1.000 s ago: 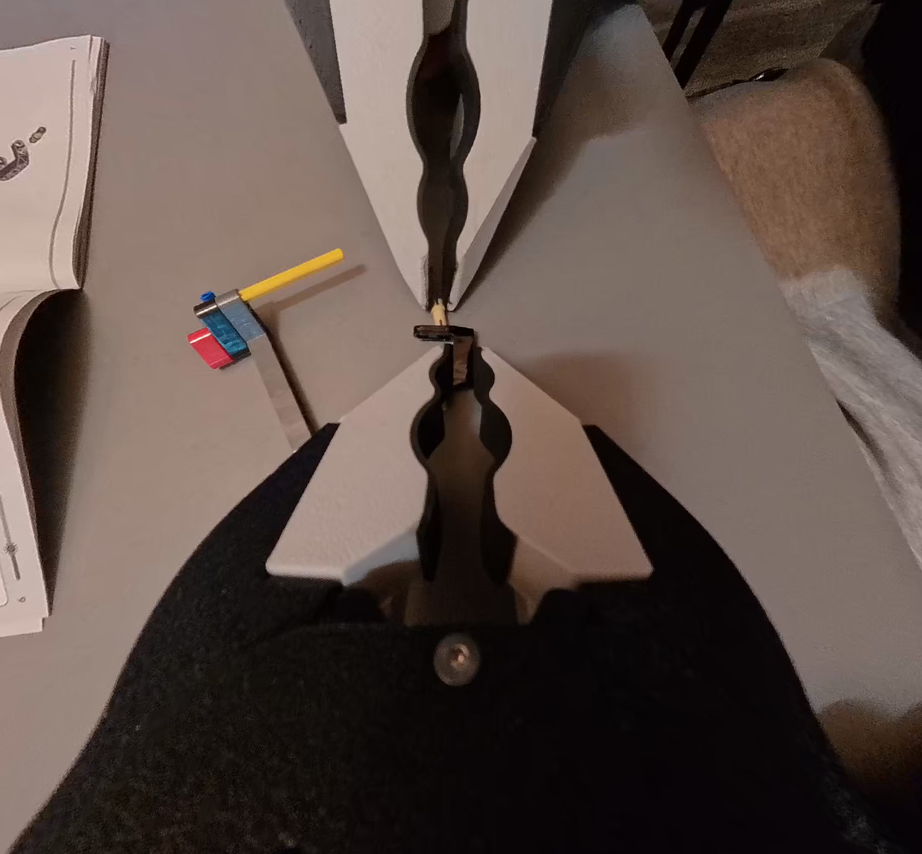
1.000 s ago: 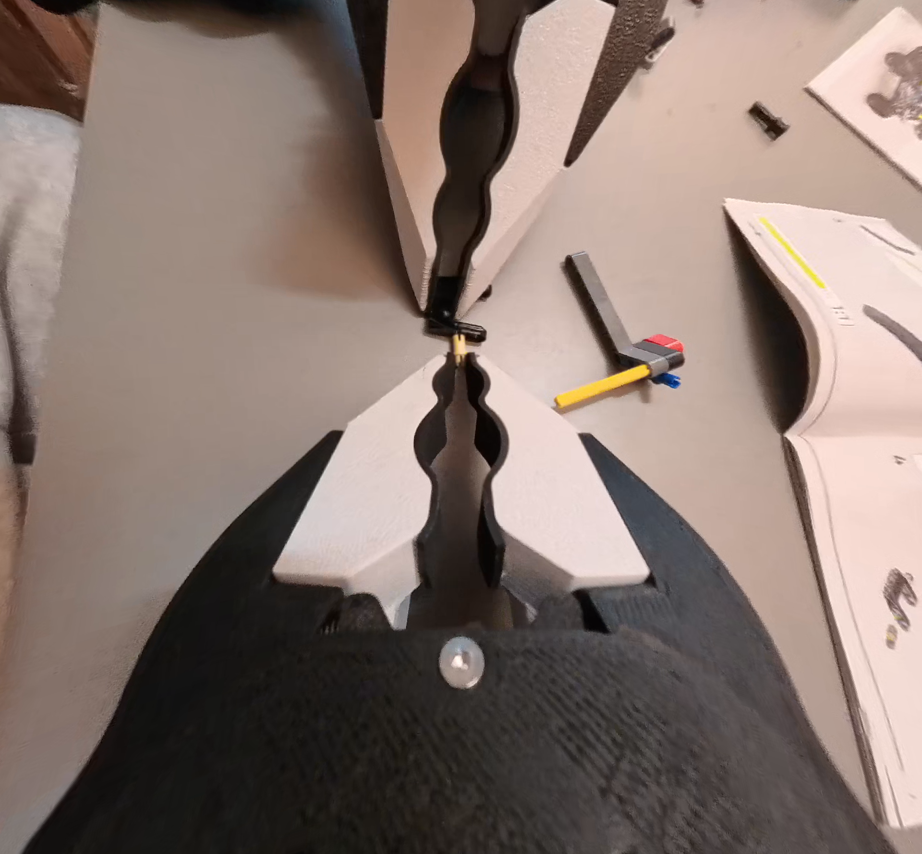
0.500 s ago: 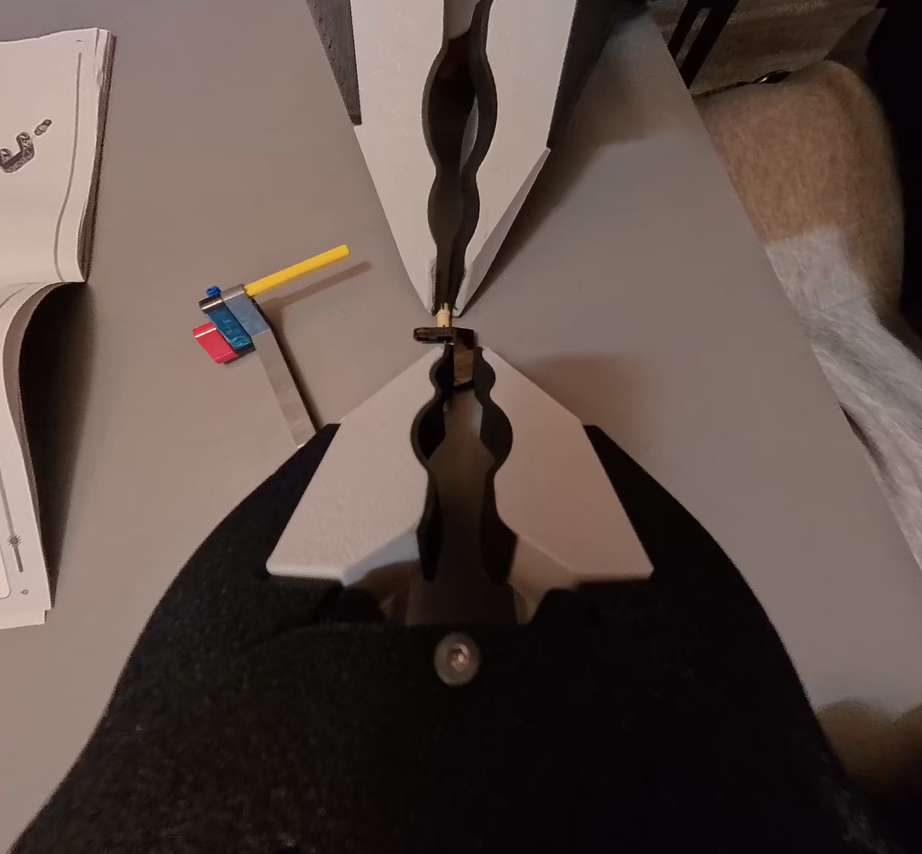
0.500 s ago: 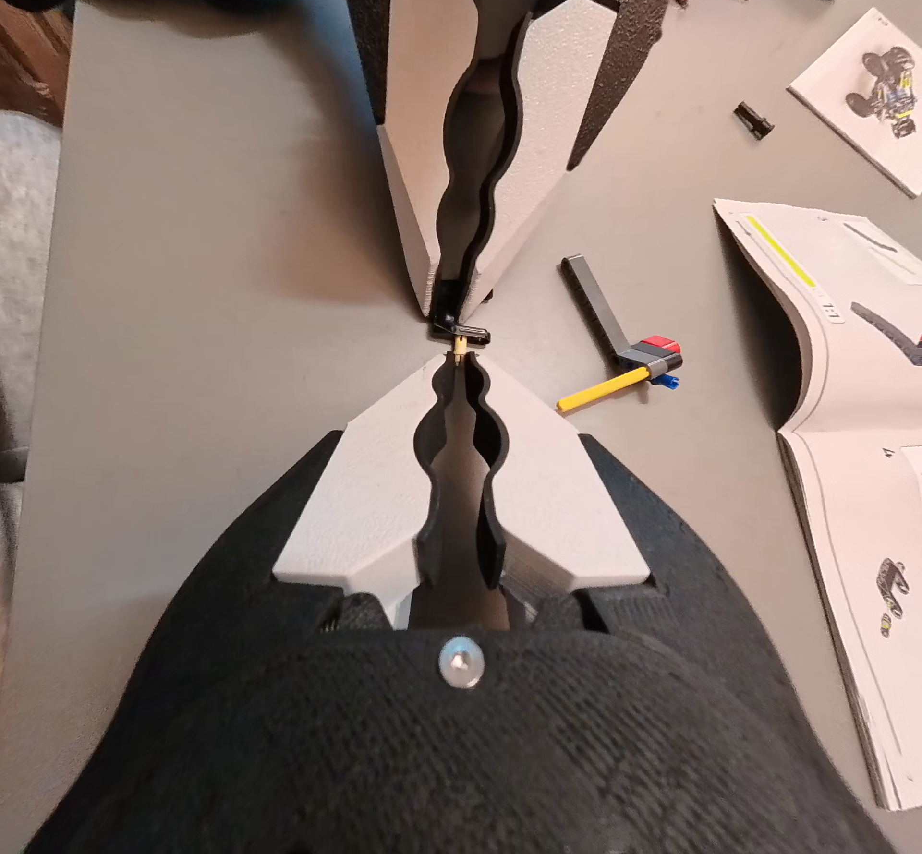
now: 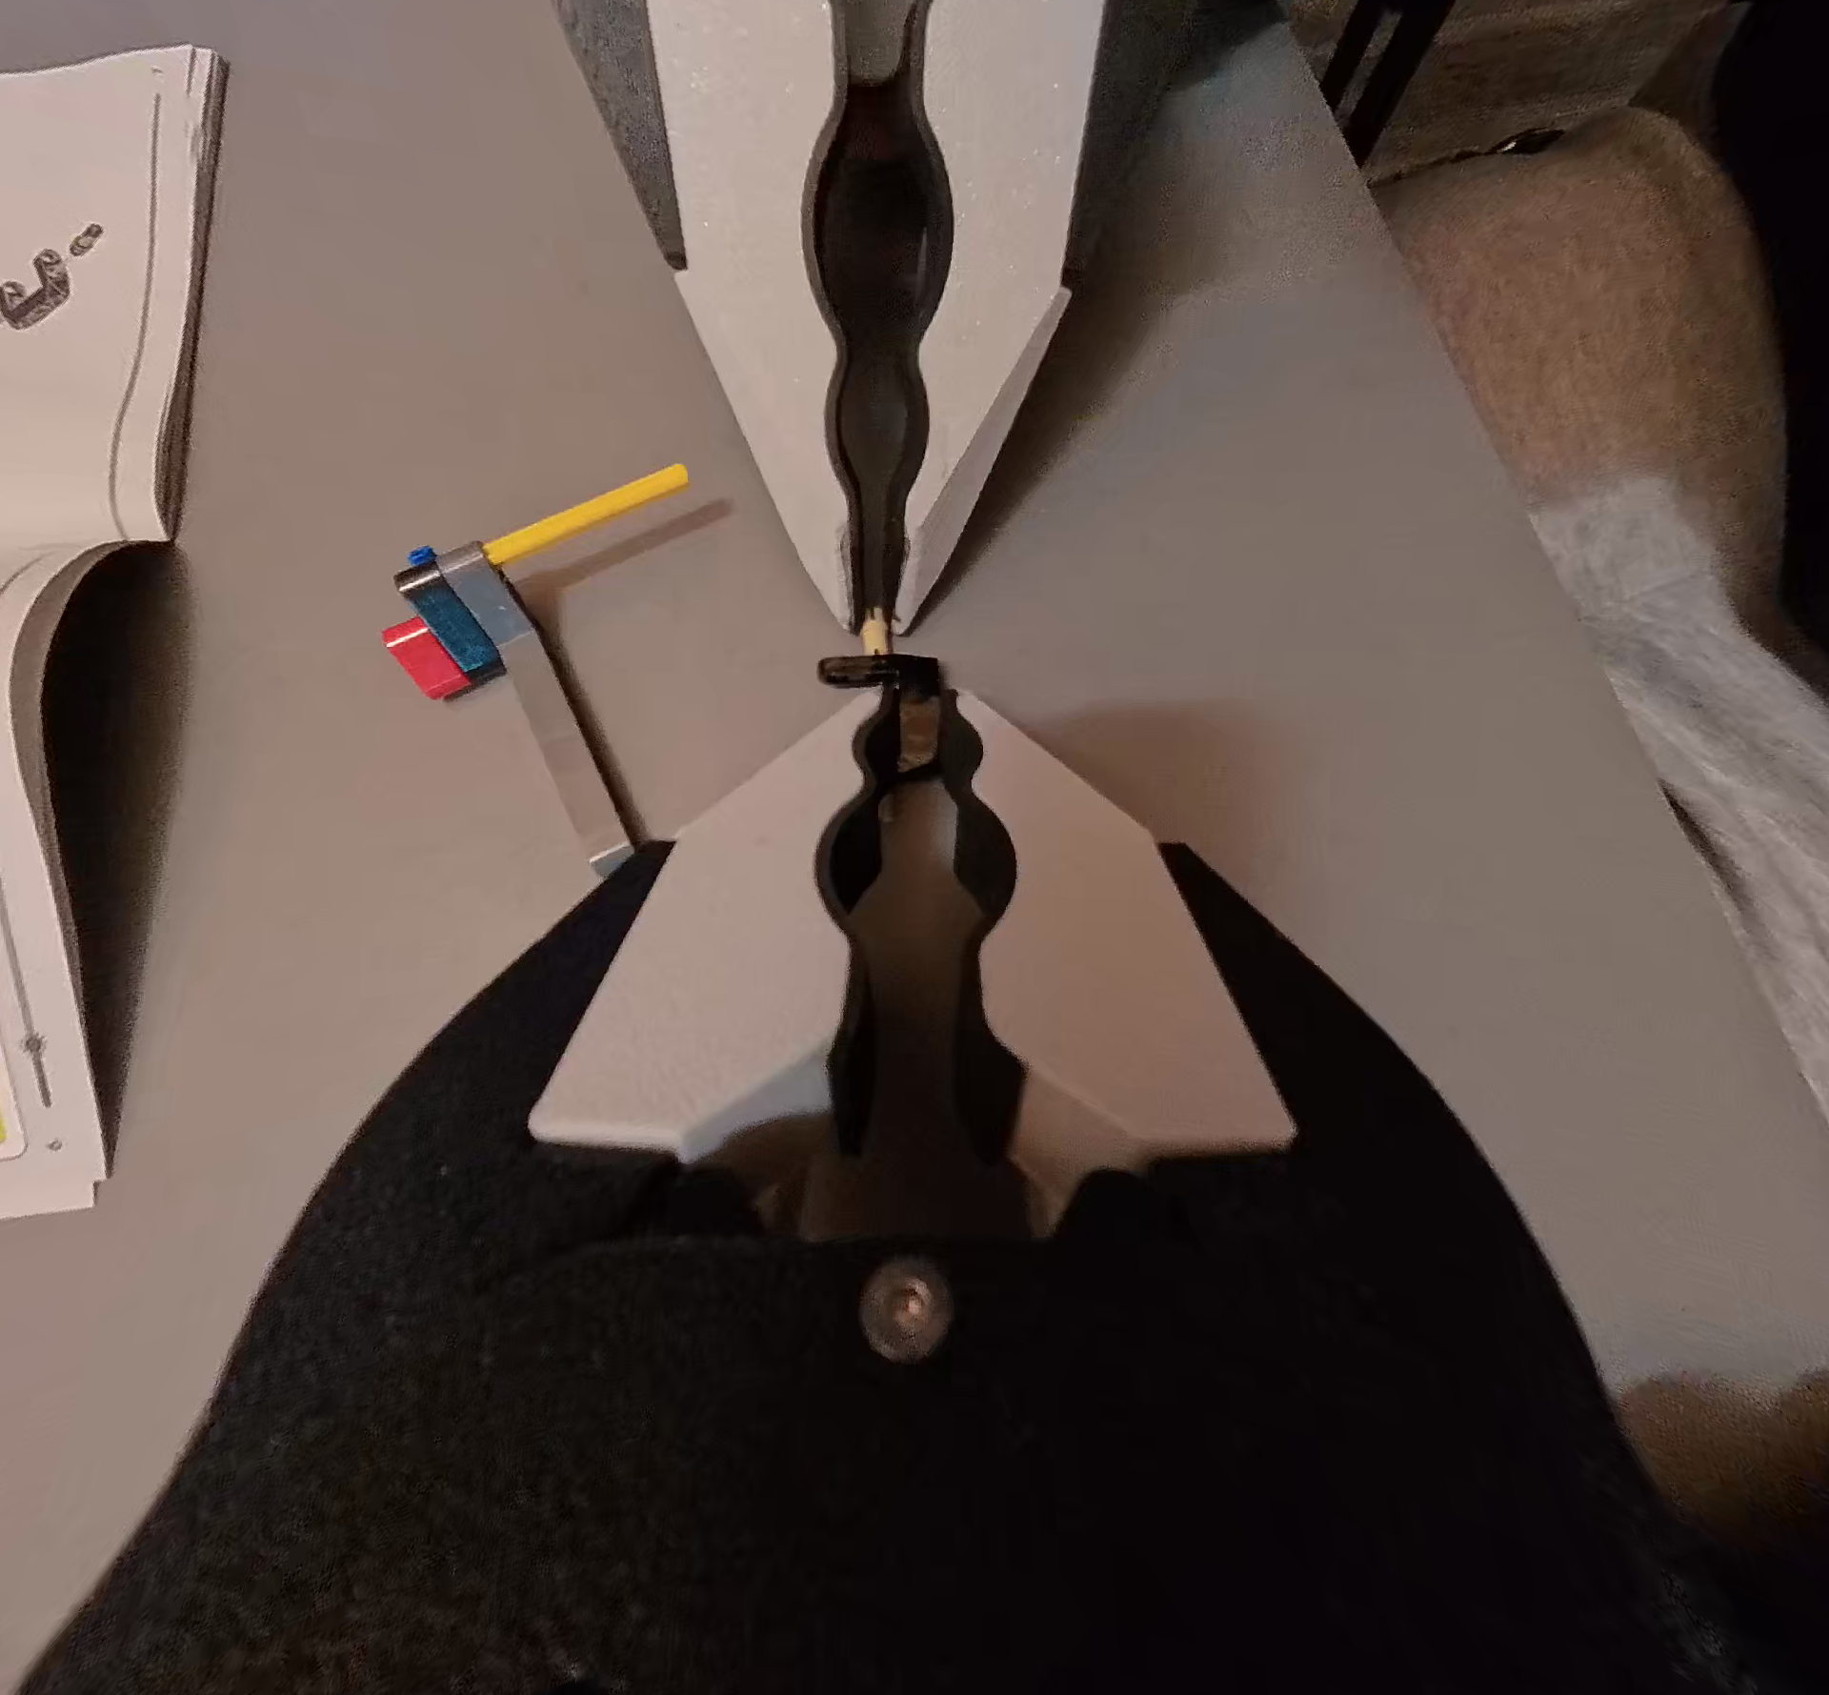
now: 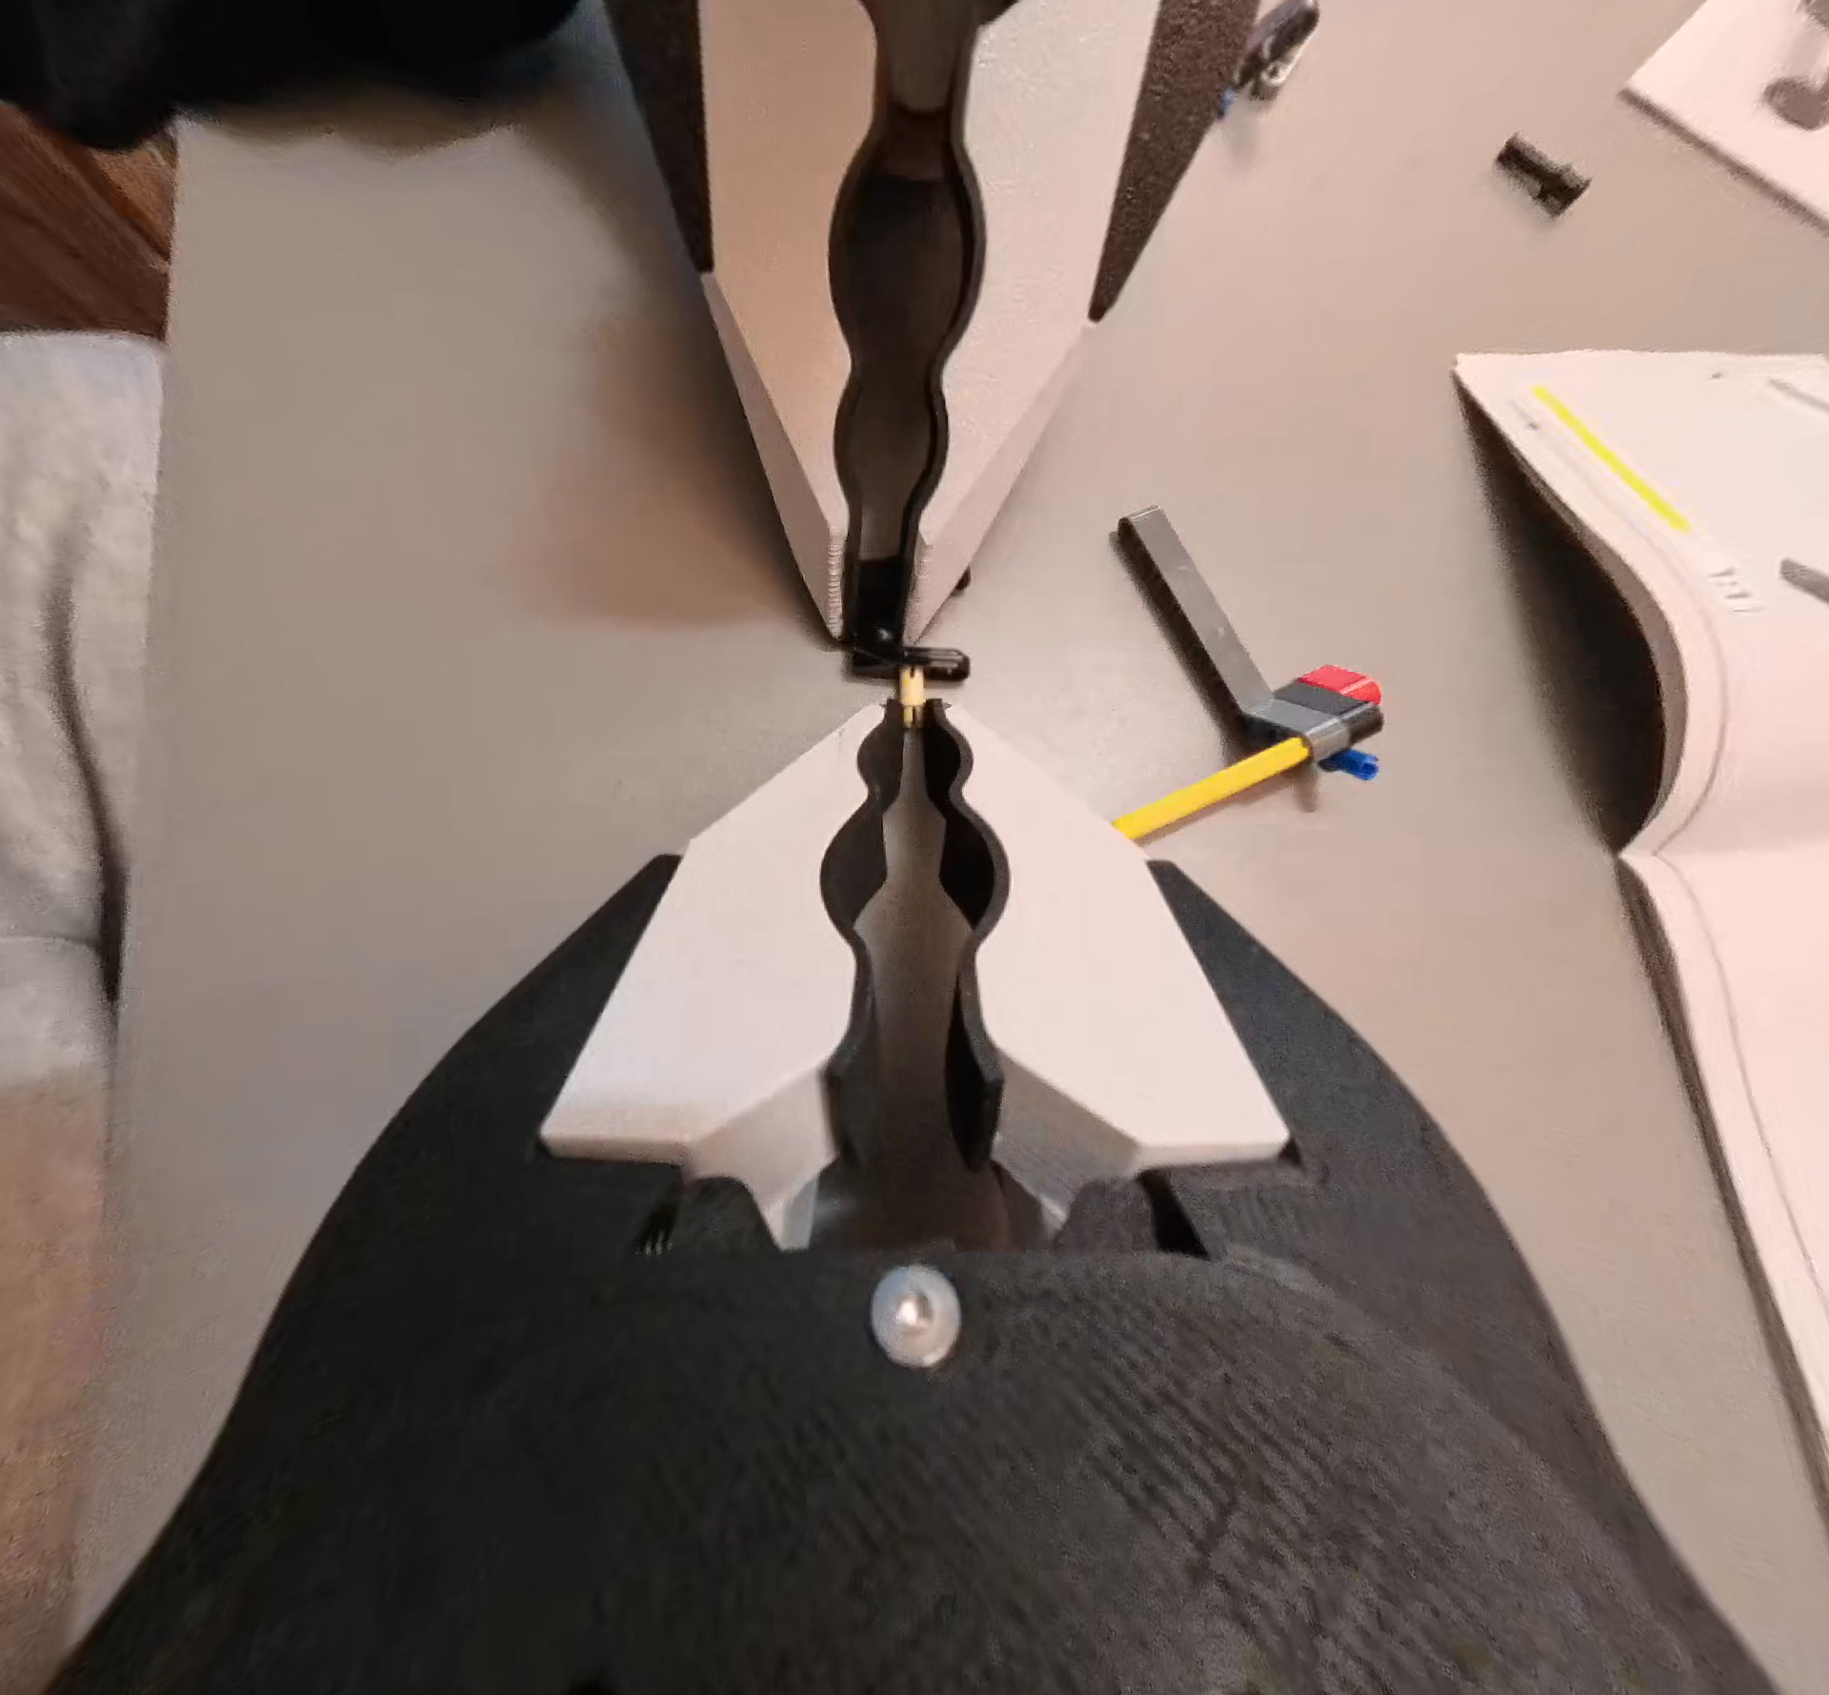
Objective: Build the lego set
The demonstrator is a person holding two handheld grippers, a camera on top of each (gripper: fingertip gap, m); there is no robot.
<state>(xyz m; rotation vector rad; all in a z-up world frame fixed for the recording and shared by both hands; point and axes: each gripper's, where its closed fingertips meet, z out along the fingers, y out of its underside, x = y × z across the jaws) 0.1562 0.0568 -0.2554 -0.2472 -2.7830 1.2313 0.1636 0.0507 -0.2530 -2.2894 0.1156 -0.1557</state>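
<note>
My left gripper (image 5: 906,702) is shut on a small black L-shaped connector (image 5: 876,669). My right gripper (image 6: 911,713) is shut on a short tan pin (image 6: 909,690). The two grippers meet tip to tip just above the grey table (image 5: 1237,559). The pin's free end touches the black connector (image 6: 909,661); how far it sits in is hidden. In the left wrist view the right gripper (image 5: 876,623) comes in from the top with the pin (image 5: 874,636). A sub-assembly (image 5: 475,623) with a grey beam, yellow axle and red, blue and black parts lies on the table to the left, and shows in the right wrist view (image 6: 1306,717).
An open instruction booklet (image 5: 89,341) lies at the left, and at the right in the right wrist view (image 6: 1702,618). A second booklet (image 6: 1752,54) and loose small parts (image 6: 1542,173) lie farther back. The table edge and beige and white fabric (image 5: 1584,380) are at the right. The grippers are tip to tip, or close to it.
Both grippers stay shut and tip to tip. The pair has shifted only slightly over the table. Pin and connector stay in contact.
</note>
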